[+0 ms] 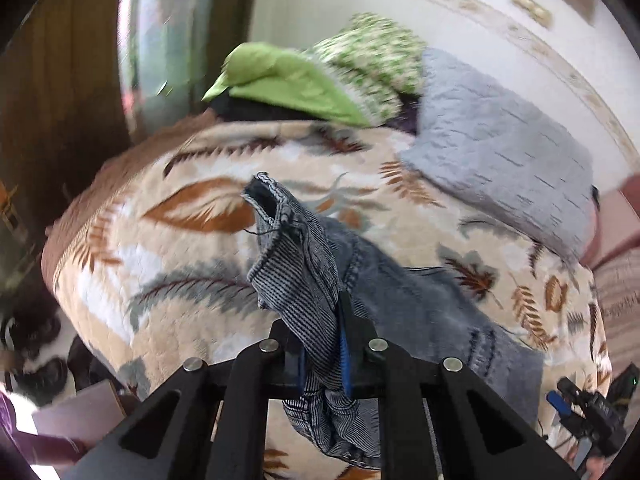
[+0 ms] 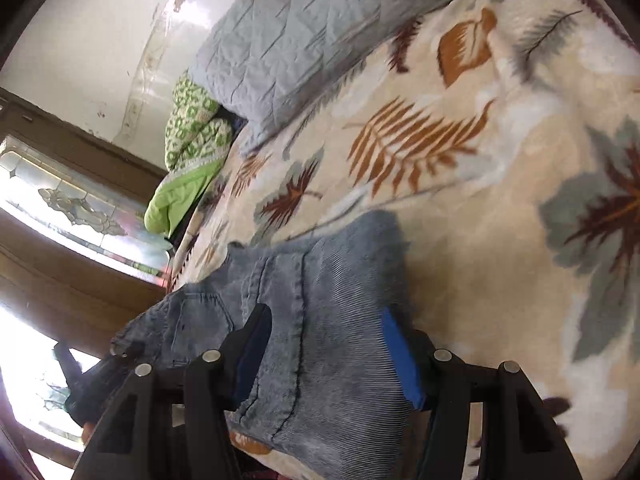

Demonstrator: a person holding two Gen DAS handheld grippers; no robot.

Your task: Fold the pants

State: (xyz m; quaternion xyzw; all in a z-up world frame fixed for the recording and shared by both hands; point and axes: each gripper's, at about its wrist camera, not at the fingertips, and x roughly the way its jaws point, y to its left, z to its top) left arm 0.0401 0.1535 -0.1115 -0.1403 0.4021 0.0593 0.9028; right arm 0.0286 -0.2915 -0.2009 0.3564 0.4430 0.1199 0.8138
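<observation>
Blue-grey denim pants (image 1: 420, 304) lie on a bed covered by a leaf-patterned blanket (image 1: 168, 240). My left gripper (image 1: 320, 344) is shut on a bunched leg end of the pants and lifts it above the blanket; the hem (image 1: 266, 196) stands up past the fingers. In the right wrist view the pants (image 2: 320, 304) lie flat between the fingers of my right gripper (image 2: 326, 320), whose jaws stand wide apart either side of the cloth. The right gripper also shows in the left wrist view (image 1: 588, 412) at the lower right.
A grey quilted cover (image 1: 500, 152) and a green patterned bundle (image 1: 360, 68) lie at the far side of the bed by a white wall. A window (image 2: 72, 208) and wooden frame are on the left. Clutter lies on the floor (image 1: 36, 360).
</observation>
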